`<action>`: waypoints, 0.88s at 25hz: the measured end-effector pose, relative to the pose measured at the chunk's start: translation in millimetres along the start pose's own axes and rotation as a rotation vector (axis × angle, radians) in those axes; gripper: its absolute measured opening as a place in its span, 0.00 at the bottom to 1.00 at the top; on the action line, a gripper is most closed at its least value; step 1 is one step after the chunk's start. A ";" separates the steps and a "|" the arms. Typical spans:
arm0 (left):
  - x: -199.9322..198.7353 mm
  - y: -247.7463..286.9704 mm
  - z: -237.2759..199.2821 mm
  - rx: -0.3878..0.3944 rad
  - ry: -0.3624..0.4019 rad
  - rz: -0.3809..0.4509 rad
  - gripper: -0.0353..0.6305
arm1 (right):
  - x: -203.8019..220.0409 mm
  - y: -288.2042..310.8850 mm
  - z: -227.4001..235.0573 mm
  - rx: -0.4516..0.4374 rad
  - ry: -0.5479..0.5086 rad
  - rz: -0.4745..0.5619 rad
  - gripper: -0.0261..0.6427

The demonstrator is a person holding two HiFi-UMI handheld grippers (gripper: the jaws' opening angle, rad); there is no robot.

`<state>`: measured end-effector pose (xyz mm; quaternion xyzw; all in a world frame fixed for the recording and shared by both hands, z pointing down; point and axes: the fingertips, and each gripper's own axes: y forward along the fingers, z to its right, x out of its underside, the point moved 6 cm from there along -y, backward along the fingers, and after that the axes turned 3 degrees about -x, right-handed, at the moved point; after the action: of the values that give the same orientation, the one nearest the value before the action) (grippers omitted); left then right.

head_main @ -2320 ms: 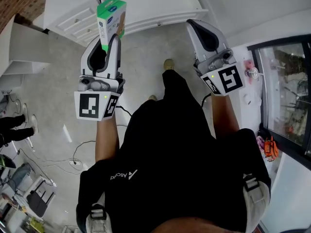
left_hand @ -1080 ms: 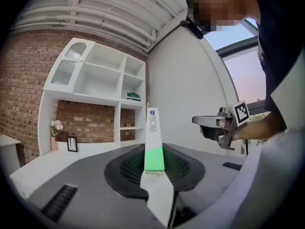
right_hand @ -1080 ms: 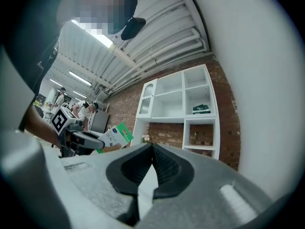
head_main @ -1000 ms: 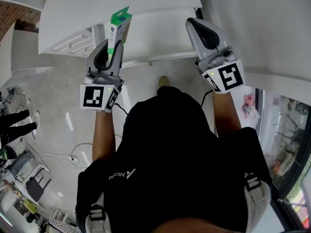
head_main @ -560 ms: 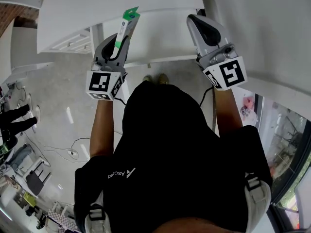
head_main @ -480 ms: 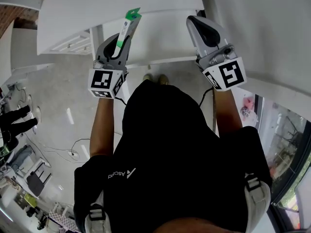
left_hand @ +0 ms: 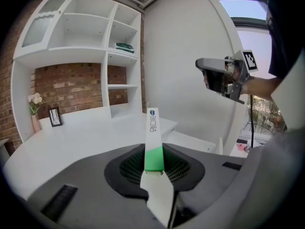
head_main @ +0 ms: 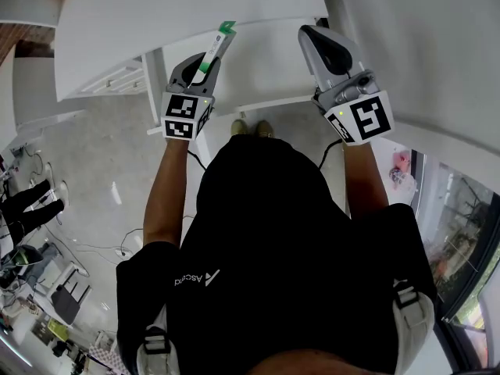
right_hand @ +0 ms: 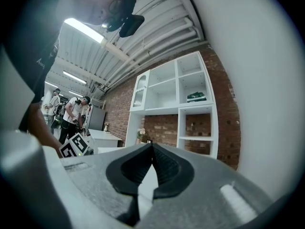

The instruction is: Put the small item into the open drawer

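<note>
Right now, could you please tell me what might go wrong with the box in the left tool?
1. The left tool grips the box by one end only, so it may tilt or slip.
2. The long free end sticks out over the white desk and could catch an edge when lowered.

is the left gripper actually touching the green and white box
Touching. In the left gripper view, the left gripper clamps the lower end of the green and white box, which stands up between its jaws.
</note>
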<state>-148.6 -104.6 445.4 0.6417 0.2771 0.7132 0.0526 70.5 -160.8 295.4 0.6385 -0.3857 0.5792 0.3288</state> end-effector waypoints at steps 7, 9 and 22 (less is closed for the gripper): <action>25.3 32.0 -5.9 0.036 0.035 -0.107 0.18 | 5.3 8.3 5.0 0.010 0.004 -0.024 0.04; 32.7 39.9 -8.1 0.044 0.044 -0.131 0.18 | 7.3 11.6 5.8 0.011 0.005 -0.032 0.04; 88.9 93.1 -14.9 0.067 0.059 -0.297 0.18 | 20.2 12.4 16.6 0.045 0.006 -0.090 0.04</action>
<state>-151.7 -149.6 566.9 0.5739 0.3940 0.7064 0.1281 68.3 -183.5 313.2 0.6608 -0.3422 0.5742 0.3413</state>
